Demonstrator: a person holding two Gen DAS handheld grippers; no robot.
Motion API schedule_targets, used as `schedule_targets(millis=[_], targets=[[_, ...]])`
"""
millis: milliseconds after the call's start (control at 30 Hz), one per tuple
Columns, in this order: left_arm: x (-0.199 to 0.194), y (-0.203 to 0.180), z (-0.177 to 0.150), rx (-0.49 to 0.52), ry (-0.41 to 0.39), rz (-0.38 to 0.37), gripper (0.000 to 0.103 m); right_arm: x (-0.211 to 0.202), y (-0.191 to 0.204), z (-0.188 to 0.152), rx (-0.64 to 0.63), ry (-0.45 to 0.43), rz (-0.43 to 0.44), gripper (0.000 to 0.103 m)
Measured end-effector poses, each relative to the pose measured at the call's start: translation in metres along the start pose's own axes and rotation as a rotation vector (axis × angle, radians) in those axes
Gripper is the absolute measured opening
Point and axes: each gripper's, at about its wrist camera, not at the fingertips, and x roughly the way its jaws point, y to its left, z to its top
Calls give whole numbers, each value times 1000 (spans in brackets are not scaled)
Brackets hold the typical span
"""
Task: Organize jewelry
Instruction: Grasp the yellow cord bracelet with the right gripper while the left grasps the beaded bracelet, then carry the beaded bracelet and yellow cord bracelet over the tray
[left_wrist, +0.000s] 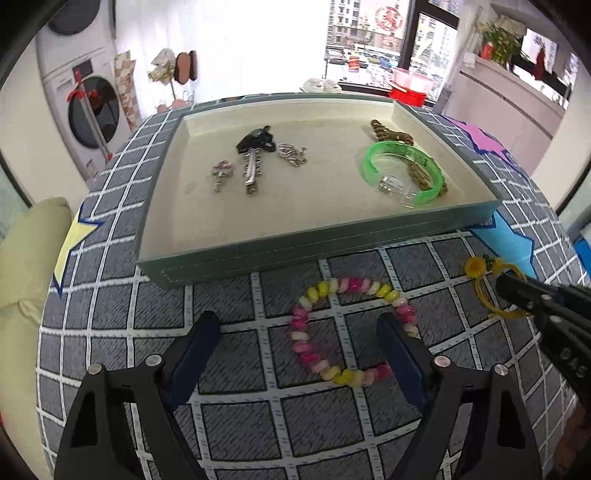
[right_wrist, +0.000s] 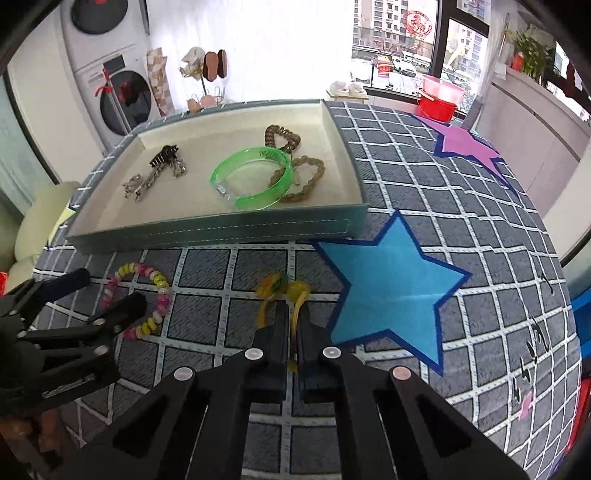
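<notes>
My right gripper is clamped on the yellow cord, which lies on the grid cloth beside the blue star. My left gripper stands wide, its fingers astride one side of the pink-and-yellow bracelet, not touching it. In front of both sits the tray, holding a green bangle, brown coils, a clip and small trinkets.
</notes>
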Motion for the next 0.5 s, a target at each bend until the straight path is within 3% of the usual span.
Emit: schedule_targets(millis=[67,167,233,500], targets=[[-1,-4,0,24,-11,-7,88,-5,-2,-2,7,-6,7,4],[-5,-10,1,57,-24,-34,65,-9,-4,-4,18,-6,17,4],[-6,-13,1,73,-31,-47,26,-9,-3,-5,20,-4,17,4],[-16,-2,-2,24,-38,-111,23,-13,-6,-6,56,-8,37,4]])
